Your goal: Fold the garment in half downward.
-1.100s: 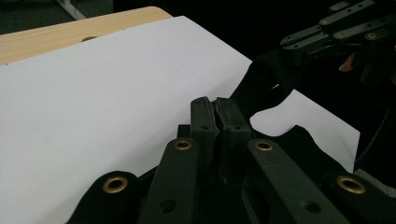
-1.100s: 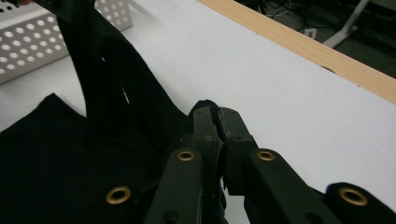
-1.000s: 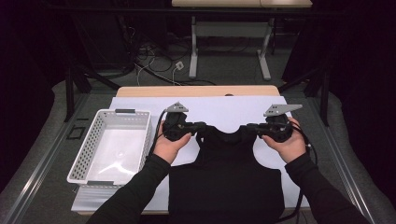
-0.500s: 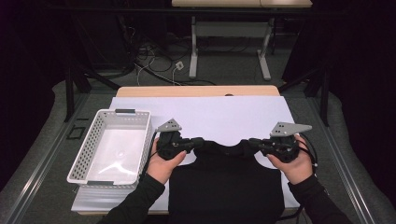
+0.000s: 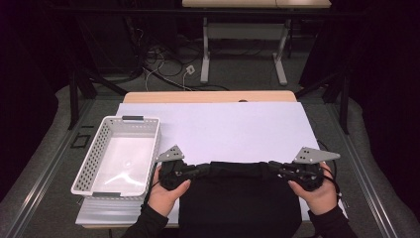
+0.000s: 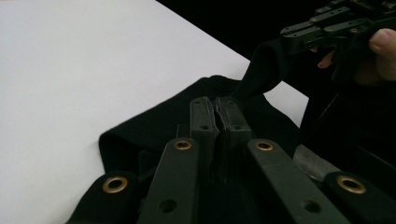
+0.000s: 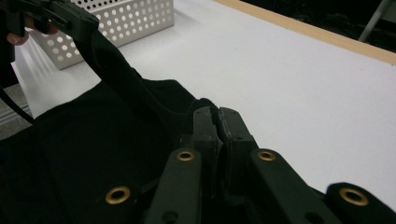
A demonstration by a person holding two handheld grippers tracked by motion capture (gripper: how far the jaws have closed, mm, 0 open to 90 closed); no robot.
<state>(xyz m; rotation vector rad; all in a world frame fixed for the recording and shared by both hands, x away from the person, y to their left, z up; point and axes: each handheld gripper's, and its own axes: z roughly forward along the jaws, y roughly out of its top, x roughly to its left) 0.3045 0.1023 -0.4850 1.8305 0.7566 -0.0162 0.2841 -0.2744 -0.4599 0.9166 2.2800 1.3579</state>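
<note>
A black cloth (image 5: 237, 198) lies on the near part of the white table top (image 5: 223, 129) and runs off its front edge. My left gripper (image 5: 202, 170) is shut on the cloth's far left corner. My right gripper (image 5: 275, 167) is shut on its far right corner. The cloth's far edge stretches between them. In the left gripper view my jaws (image 6: 219, 106) pinch a fold of the black cloth (image 6: 154, 126), and the right gripper (image 6: 327, 23) holds the other end at top right. The right gripper view shows my jaws (image 7: 217, 114) closed on the cloth (image 7: 93, 154).
A white perforated basket (image 5: 89, 163) stands at the table's left side, beside the left hand, and holds nothing; its wall (image 7: 126, 18) also appears in the right gripper view. A wooden strip (image 5: 208, 96) borders the far edge. Cables and table legs lie on the floor beyond.
Both hands have come back toward the near edge and a little lower, dragging the cloth's far edge with them. More white table top now shows beyond the cloth. Both grips stay closed.
</note>
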